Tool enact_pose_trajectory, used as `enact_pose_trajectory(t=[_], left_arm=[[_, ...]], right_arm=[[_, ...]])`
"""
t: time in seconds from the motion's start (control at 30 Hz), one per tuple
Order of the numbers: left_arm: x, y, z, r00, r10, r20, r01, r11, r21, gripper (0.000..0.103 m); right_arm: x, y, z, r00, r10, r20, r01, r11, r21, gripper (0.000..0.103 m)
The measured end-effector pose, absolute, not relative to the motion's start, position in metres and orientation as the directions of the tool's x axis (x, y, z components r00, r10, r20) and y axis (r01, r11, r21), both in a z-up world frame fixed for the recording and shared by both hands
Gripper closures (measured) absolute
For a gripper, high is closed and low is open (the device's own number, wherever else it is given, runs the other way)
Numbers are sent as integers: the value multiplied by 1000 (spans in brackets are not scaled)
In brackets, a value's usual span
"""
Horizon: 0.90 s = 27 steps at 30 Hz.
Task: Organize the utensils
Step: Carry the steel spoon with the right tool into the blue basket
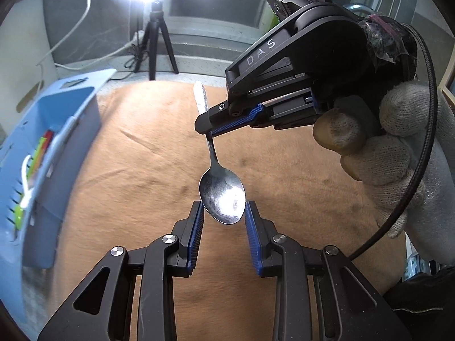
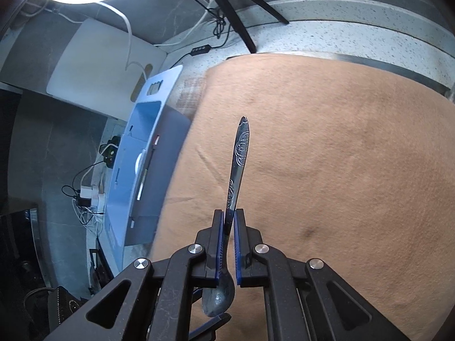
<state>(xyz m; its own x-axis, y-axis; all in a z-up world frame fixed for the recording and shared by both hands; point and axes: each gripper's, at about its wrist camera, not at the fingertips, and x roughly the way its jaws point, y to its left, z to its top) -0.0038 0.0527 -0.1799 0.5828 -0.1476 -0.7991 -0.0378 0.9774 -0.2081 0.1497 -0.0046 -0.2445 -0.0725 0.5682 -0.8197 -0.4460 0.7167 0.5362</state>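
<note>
A metal spoon (image 1: 223, 199) hangs above the brown cloth (image 1: 136, 164), held at both ends. In the left wrist view its bowl sits between the tips of my left gripper (image 1: 223, 210), and both blue pads touch the bowl's edges. My right gripper (image 1: 209, 132), held by a gloved hand (image 1: 384, 147), is shut on the spoon's neck from the right. In the right wrist view the right gripper (image 2: 229, 217) pinches the engraved handle of the spoon (image 2: 240, 153), which points away. The bowl lies under the fingers, with a left fingertip (image 2: 212, 324) beside it.
A blue utensil basket (image 1: 65, 130) with several coloured items stands at the cloth's left edge, also in the right wrist view as the basket (image 2: 133, 176). A ring light on a tripod (image 1: 155, 42) stands at the back. A white board (image 2: 96, 65) leans behind the basket.
</note>
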Motion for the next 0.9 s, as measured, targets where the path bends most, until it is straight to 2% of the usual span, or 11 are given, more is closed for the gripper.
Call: enact_pose_trajectory(t=[0.5,0.9], left_arm=[[-27,122,-159,624,-90,-776,-81,981,-179,75],[-42,187,-160,625,-44,-779,-129,979,-159,75]], right_arm=[[131,71,-219,-87,606,-791,-491,665,563,97],[110,142,-224,-125,614,-779,-517,630,580,97]])
